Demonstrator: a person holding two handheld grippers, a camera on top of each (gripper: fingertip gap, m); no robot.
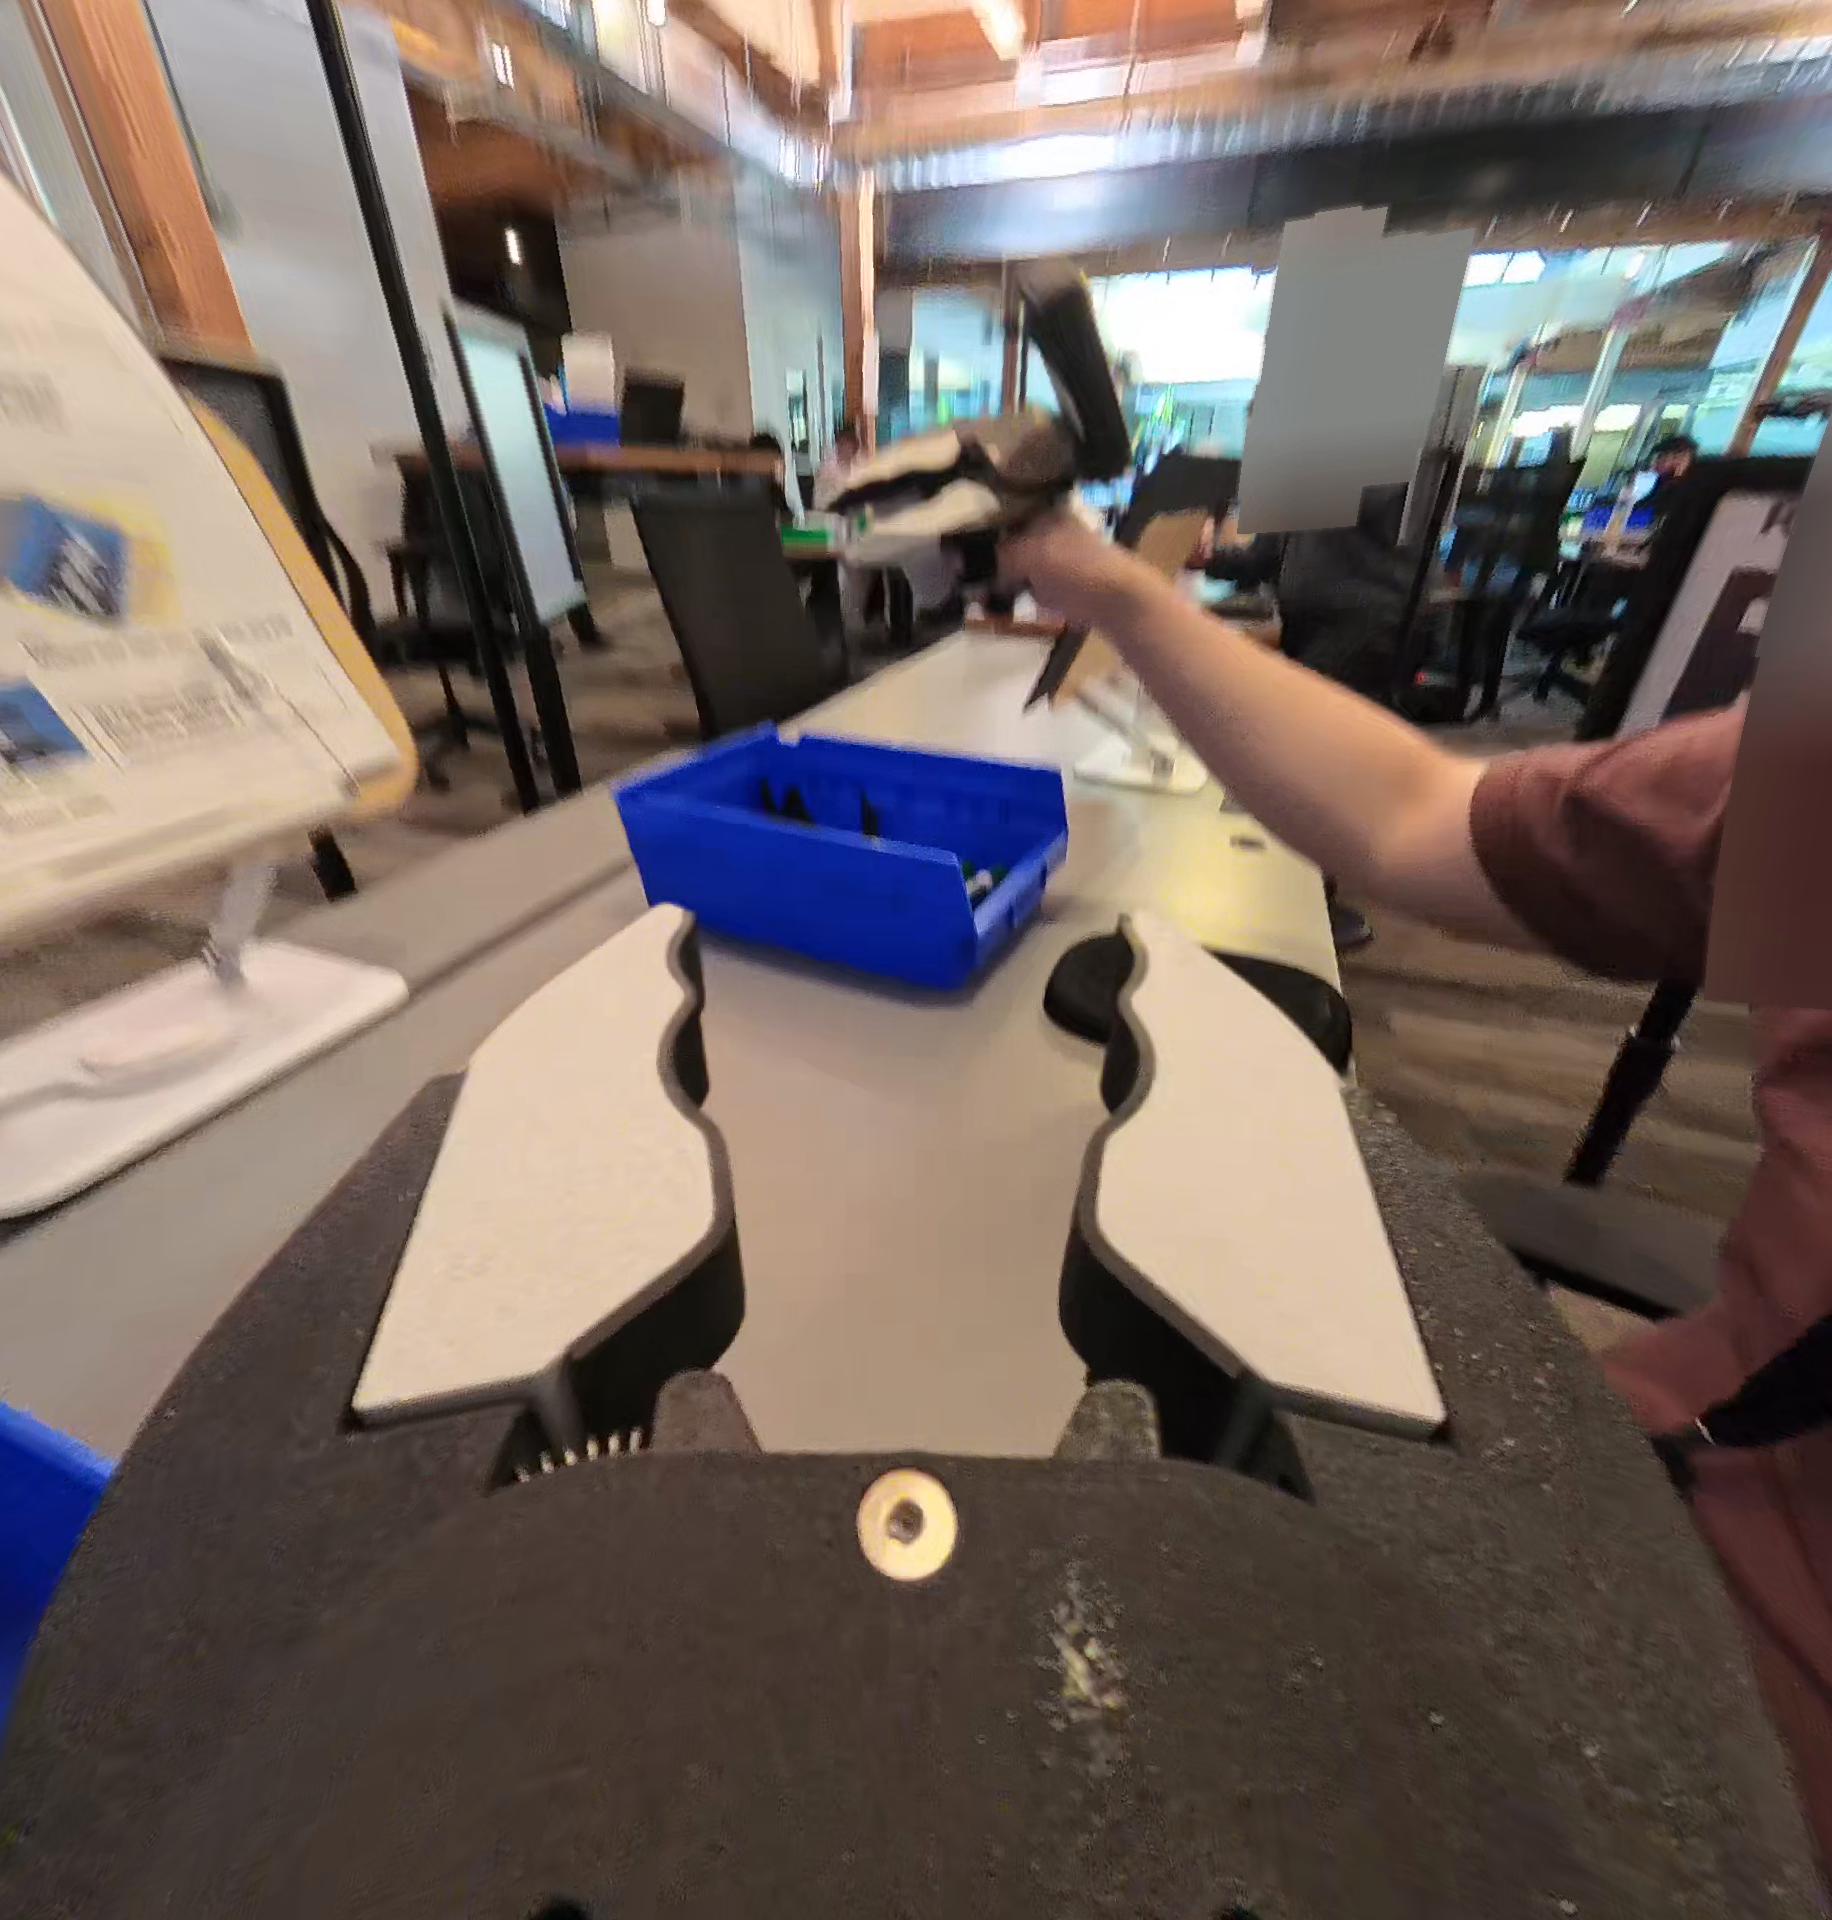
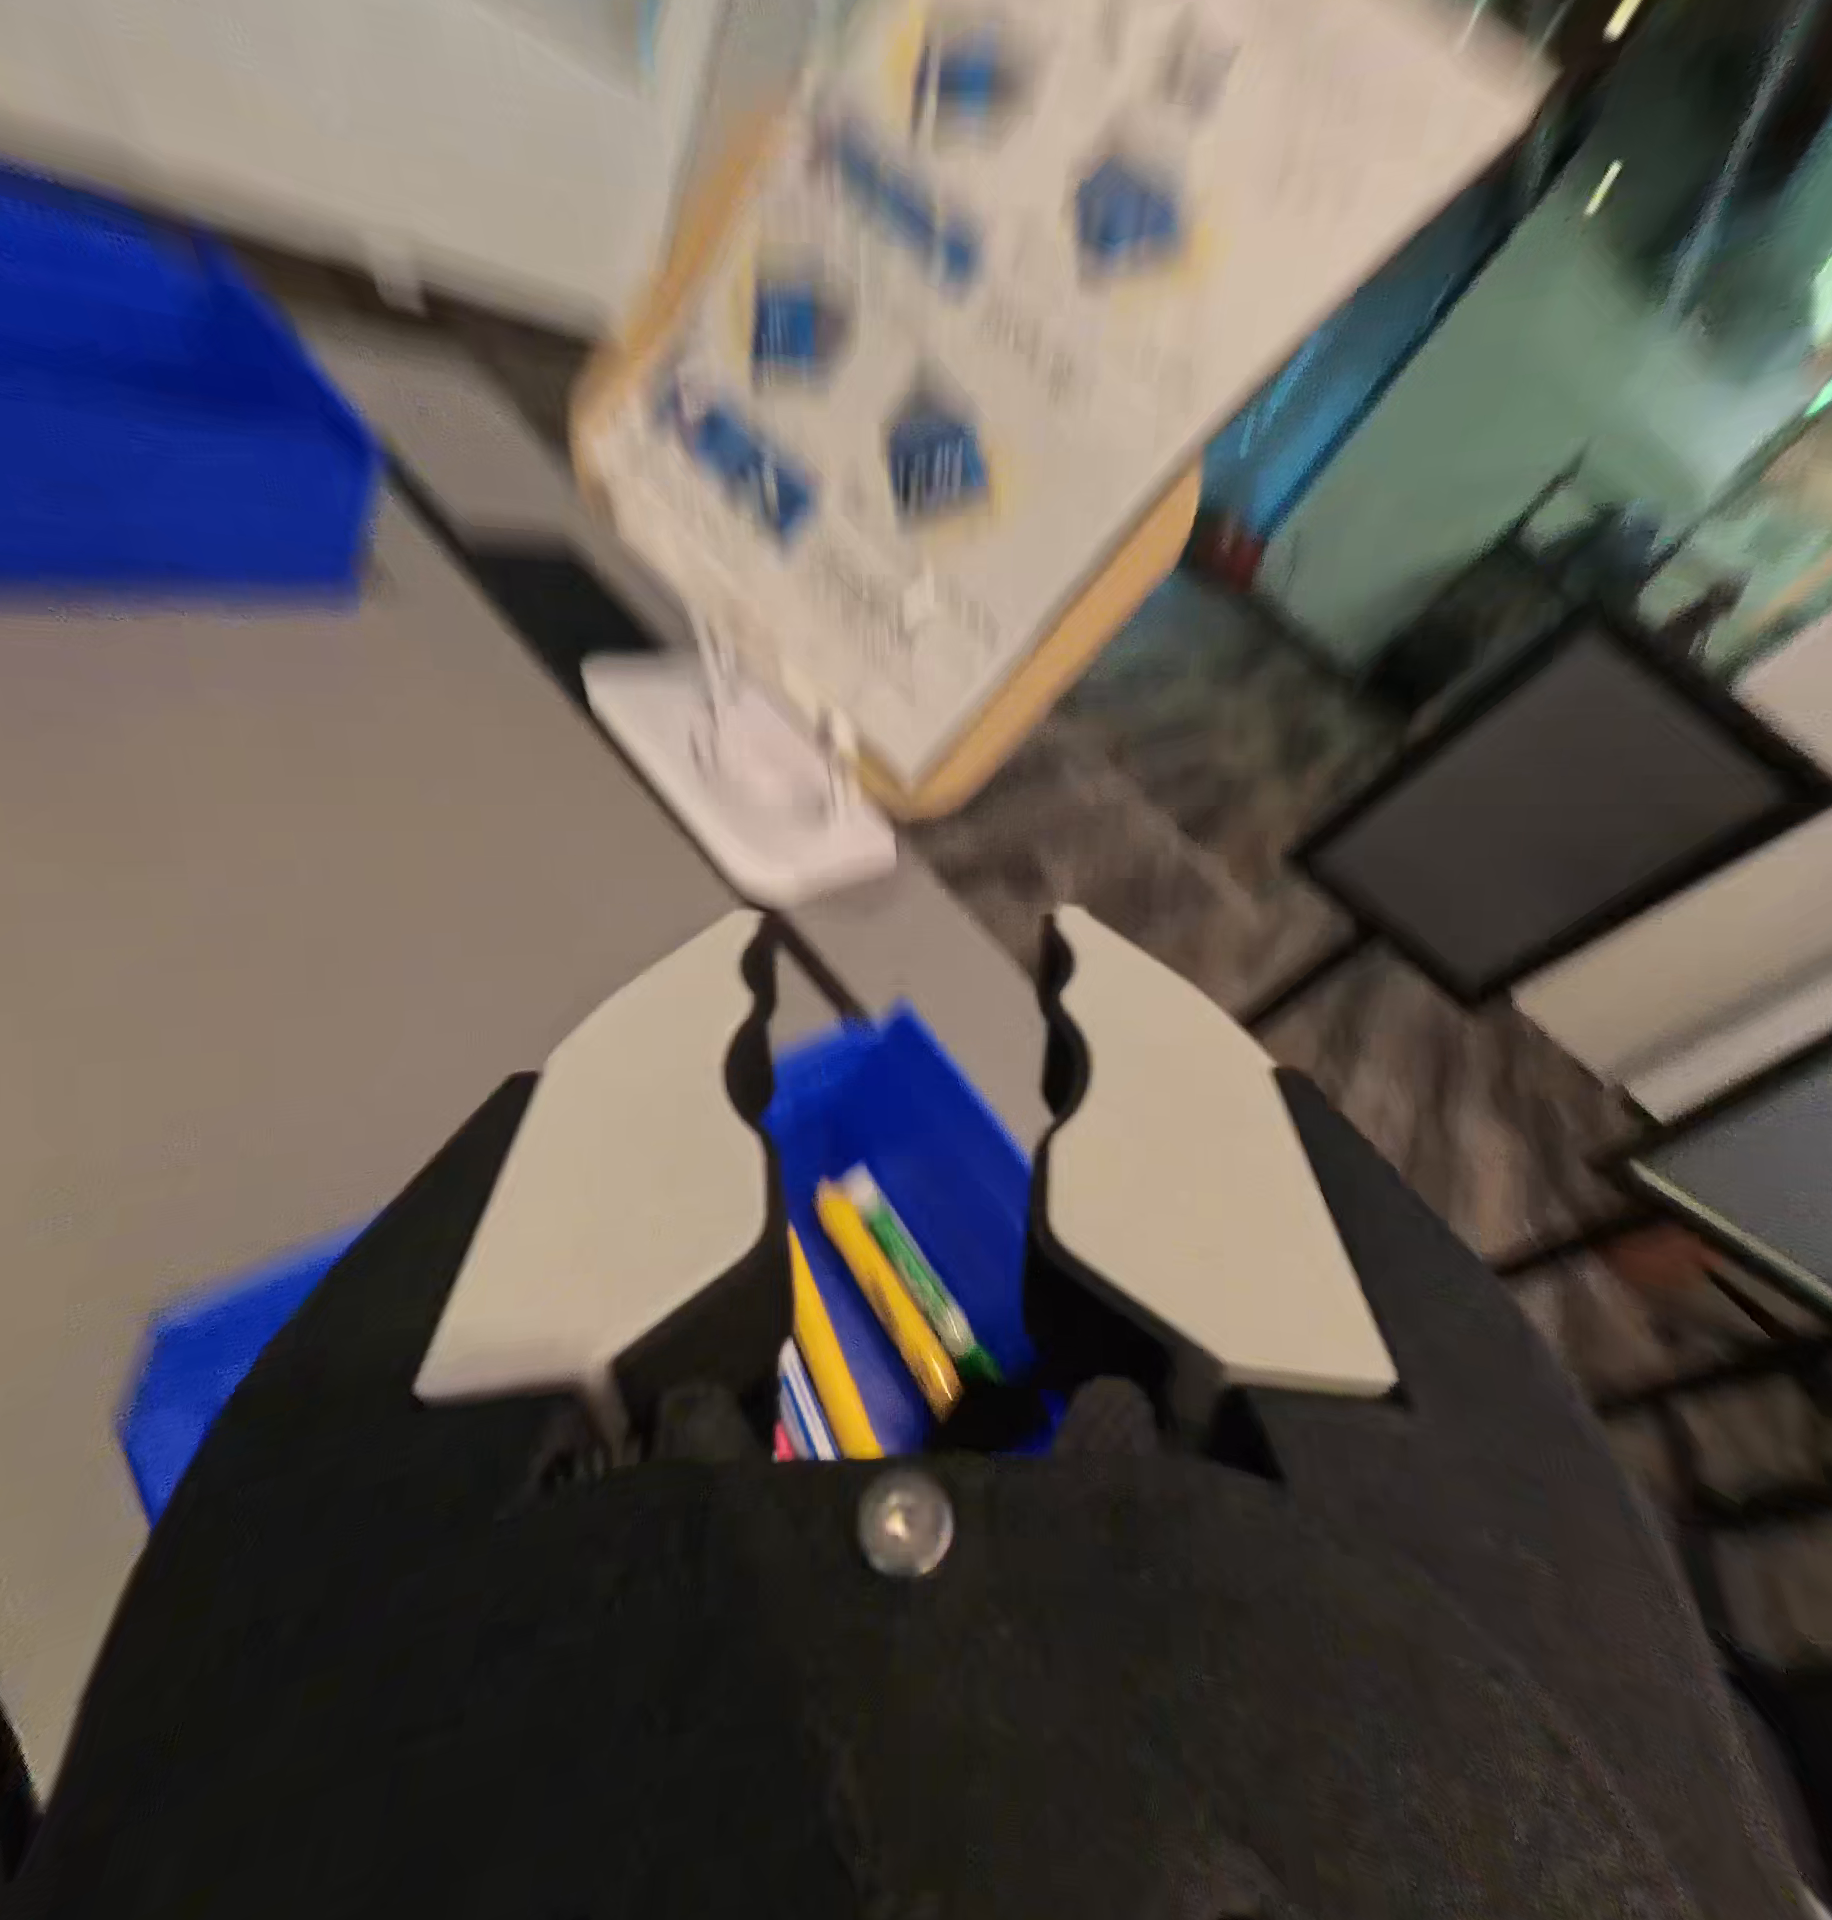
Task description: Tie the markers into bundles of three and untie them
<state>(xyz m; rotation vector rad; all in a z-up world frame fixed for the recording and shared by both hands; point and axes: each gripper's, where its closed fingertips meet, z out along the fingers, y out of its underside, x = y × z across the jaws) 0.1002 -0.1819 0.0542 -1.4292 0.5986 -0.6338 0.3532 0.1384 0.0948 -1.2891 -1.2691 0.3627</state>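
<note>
A blue bin (image 1: 850, 862) stands on the grey table (image 1: 891, 1195) just beyond my left gripper (image 1: 907, 935), which is open and empty. Dark marker ends show inside it. My right gripper (image 2: 901, 930) is open and empty, hovering over a blue bin (image 2: 912, 1132) that holds yellow markers (image 2: 881, 1278), a green one (image 2: 922, 1278) and others. In the left wrist view the right gripper (image 1: 933, 499) is raised high in a person's hand above the far table, blurred.
A white instruction board (image 1: 112, 582) on a white stand (image 1: 164, 1049) stands at the left; it also shows in the right wrist view (image 2: 974, 343). Another blue bin (image 2: 133, 395) lies at upper left, and a blue corner (image 1: 8, 1538) is at my left. A black disc (image 1: 1088, 987) lies by the right finger. Left tips to right tips: about 40 cm.
</note>
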